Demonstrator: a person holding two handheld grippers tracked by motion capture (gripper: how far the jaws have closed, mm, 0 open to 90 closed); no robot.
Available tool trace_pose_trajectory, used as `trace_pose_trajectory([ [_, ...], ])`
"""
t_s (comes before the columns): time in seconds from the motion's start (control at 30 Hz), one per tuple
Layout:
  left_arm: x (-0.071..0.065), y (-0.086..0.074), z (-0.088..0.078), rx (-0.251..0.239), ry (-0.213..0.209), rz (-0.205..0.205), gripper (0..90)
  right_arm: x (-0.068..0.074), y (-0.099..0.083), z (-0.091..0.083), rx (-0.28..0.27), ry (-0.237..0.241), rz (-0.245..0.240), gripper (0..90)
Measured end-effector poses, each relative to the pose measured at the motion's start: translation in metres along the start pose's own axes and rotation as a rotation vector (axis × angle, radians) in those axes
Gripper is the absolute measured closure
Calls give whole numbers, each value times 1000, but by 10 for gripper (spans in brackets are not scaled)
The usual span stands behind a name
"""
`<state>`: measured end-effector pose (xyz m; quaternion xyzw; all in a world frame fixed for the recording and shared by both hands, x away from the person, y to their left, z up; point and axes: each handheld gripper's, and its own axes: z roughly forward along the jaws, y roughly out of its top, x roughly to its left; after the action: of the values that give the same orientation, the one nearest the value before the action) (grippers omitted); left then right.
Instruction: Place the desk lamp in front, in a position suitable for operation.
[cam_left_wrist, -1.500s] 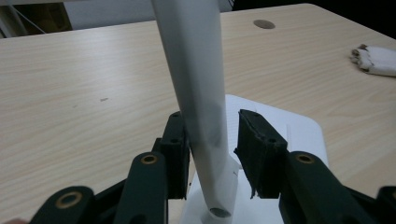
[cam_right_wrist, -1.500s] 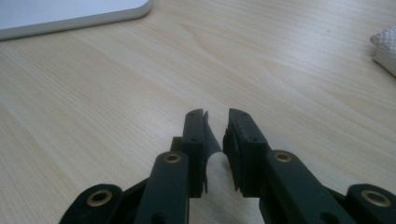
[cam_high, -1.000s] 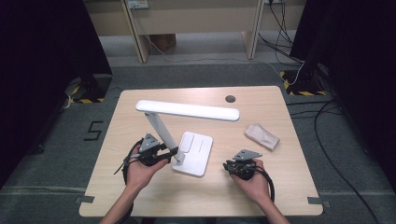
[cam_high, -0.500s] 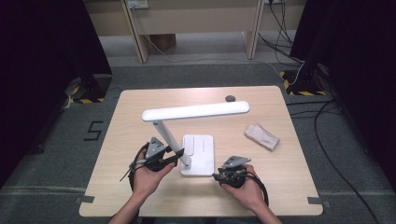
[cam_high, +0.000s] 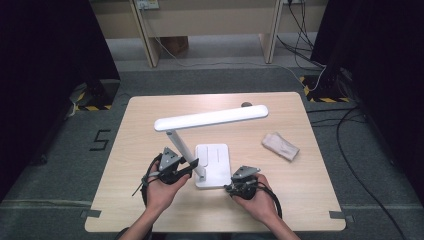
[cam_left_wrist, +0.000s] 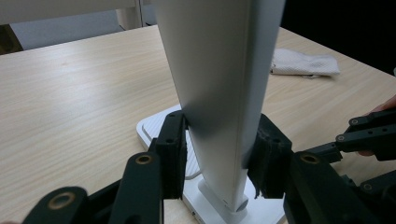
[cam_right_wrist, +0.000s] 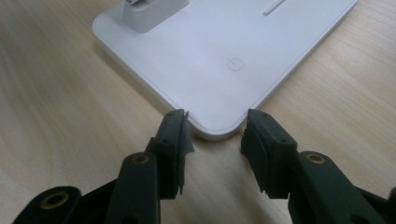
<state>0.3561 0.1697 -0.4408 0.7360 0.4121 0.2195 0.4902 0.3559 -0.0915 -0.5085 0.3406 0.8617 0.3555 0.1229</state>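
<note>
At the left of the light wooden table (cam_high: 135, 150), the left gripper (cam_high: 176, 169) is clenched on the slanted white arm (cam_left_wrist: 219, 93) of the white plastic desk lamp (cam_high: 212, 165); in the left gripper view both black pads press against the arm's flat sides just above its hinge, and these jaws have just been closing a little. The lamp stands near the table's middle, toward the person's edge, its long white light bar (cam_high: 210, 118) stretching level above the flat rectangular base (cam_right_wrist: 224, 51). At the base's near corner sits the right gripper (cam_right_wrist: 214, 135), its jaws released and just opening, flanking that rounded corner with nothing between them. Farther right lies a crumpled pale cloth (cam_high: 280, 146), well apart.
</note>
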Motion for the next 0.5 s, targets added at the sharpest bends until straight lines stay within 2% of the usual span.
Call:
trace_pose_trajectory([
  [0.5, 13, 10, 19, -2, 27, -1, 605, -17, 14, 13, -5, -29, 21, 603],
])
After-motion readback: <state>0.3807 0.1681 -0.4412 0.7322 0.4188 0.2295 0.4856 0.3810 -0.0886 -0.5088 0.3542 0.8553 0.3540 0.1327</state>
